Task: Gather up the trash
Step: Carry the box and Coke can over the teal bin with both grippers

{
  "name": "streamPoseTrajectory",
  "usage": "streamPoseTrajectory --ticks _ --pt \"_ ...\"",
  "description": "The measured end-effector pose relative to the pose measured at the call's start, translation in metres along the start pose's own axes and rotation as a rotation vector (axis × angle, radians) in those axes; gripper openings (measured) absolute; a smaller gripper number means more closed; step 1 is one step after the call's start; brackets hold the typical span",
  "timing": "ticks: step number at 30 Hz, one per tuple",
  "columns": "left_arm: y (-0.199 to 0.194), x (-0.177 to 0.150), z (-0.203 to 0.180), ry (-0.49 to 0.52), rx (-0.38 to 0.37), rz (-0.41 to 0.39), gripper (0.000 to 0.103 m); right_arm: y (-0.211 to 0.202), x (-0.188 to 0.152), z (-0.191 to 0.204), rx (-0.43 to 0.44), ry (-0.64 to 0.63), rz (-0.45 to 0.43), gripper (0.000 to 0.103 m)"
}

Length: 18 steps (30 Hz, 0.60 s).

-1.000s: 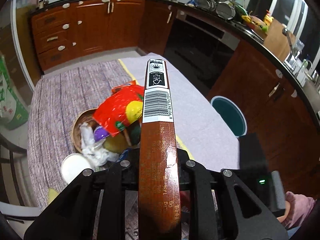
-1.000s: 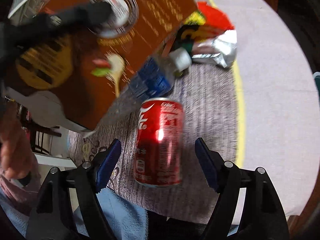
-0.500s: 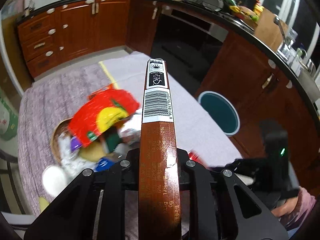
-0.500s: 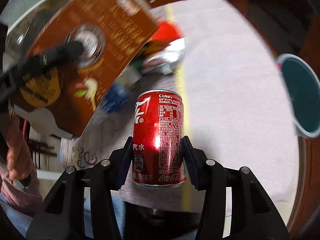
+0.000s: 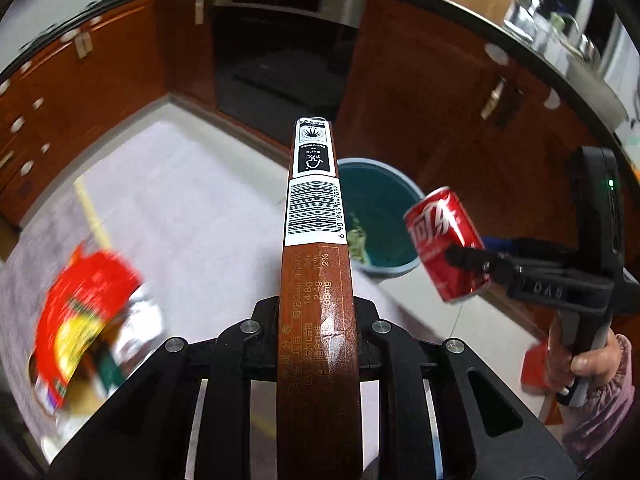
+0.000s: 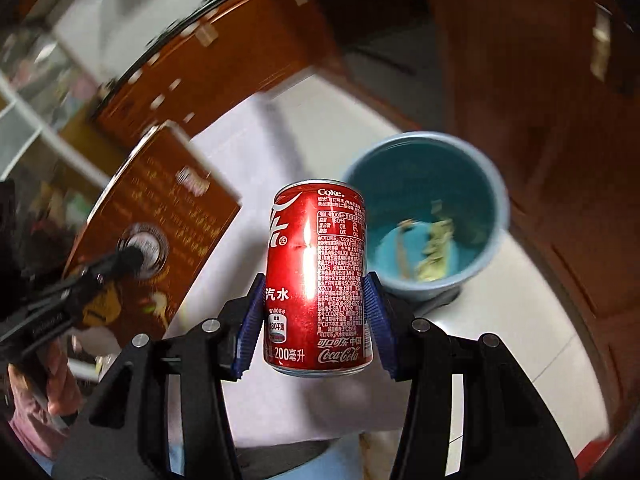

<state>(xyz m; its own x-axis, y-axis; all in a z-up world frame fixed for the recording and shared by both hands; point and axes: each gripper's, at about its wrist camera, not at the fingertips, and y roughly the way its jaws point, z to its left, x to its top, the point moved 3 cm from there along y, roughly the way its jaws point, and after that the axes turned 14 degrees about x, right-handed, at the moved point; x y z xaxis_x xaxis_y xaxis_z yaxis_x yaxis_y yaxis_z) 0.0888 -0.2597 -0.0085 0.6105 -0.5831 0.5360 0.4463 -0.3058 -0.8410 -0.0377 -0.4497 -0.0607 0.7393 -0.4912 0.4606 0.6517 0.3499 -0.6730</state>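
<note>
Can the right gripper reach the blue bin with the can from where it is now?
Probably yes. The right gripper holds the red can in the air, and the blue bin stands open on the floor ahead, with nothing between them.

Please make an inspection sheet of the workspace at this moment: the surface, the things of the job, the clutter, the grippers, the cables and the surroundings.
Surface: table under a pale cloth with a yellow stripe.
Job's things: red cola can and brown carton both held in the air; teal bin on the floor beyond the table edge, some scraps inside.
Clutter: red and yellow snack bag on the table, blurred.
Grippers: left gripper shut on the carton; right gripper shut on the can.
Cables: nothing seen.
Surroundings: brown kitchen cabinets, dark oven front, pale floor.
</note>
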Motion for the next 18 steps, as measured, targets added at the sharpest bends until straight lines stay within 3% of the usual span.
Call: streamPoseTrajectory --ticks 4,8,18 --pt "0.025 0.023 -0.033 0.057 -0.027 0.031 0.021 -0.016 0.019 -0.060 -0.027 0.104 -0.058 0.047" --pt "0.054 0.043 -0.063 0.102 -0.053 0.067 0.021 -0.024 0.028 -0.094 -0.052 0.157 -0.093 0.047" --pt "0.142 0.059 -0.128 0.169 -0.101 0.204 0.023 -0.020 0.035 -0.131 -0.091 0.201 -0.087 0.047"
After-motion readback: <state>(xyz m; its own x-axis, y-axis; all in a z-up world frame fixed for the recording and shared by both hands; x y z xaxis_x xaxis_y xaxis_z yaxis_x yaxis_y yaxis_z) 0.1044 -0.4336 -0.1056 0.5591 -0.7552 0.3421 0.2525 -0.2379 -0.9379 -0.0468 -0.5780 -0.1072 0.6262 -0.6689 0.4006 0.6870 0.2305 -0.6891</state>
